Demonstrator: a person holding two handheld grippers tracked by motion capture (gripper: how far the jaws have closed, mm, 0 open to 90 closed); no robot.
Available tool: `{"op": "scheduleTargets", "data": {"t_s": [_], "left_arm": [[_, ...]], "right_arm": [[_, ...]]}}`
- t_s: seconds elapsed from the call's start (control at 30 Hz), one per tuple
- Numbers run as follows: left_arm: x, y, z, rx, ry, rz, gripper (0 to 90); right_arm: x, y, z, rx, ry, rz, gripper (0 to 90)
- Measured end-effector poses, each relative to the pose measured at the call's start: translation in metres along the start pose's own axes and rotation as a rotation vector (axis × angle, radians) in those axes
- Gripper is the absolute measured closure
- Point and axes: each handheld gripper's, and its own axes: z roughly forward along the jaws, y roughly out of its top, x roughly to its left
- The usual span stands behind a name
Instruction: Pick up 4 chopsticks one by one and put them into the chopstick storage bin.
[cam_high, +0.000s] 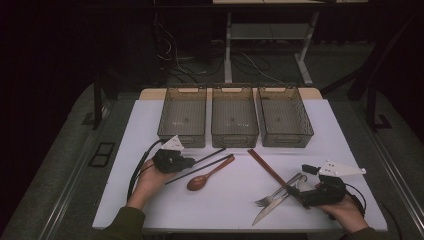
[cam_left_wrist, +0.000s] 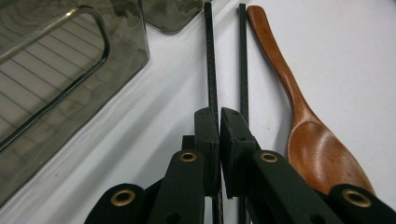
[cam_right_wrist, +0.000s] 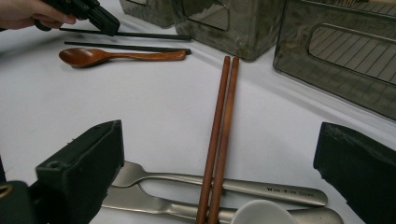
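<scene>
**Black chopstick pinched near its end**

Our left gripper (cam_left_wrist: 218, 116) is clenched on one black chopstick (cam_left_wrist: 211, 65), which lies on the table (cam_high: 230, 200) just in front of the left bin (cam_high: 183, 116), its twin (cam_left_wrist: 242, 60) beside it. We judge it light, stiff and slick; gripped this near the end it may swivel, so mid-length would hold steadier. Our right gripper (cam_right_wrist: 219, 172) stands open over the brown chopsticks (cam_right_wrist: 223, 121).
</scene>
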Motion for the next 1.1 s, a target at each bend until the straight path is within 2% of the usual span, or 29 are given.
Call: {"op": "scheduleTargets", "data": {"t_s": [0.3,0.6,0.73,0.9,1.1], "left_arm": [[-0.004,0.004,-0.012,0.007,-0.018,-0.005,85.5],[-0.009,0.010,-0.021,-0.010,-0.052,-0.010,85.5],[-0.011,0.012,-0.025,-0.017,-0.067,-0.007,85.5],[-0.011,0.016,-0.031,-0.036,-0.081,-0.023,85.5],[-0.010,0.022,-0.039,-0.061,-0.077,-0.044,85.5]], "right_arm": [[0.001,0.000,0.003,0.005,0.002,-0.014,1.6],[0.006,-0.001,0.017,0.027,0.005,-0.017,1.6],[0.005,-0.001,0.020,0.043,-0.012,-0.016,1.6],[0.004,-0.001,0.020,0.047,-0.021,-0.018,1.6],[0.004,-0.001,0.019,0.040,-0.023,-0.017,1.6]]}}
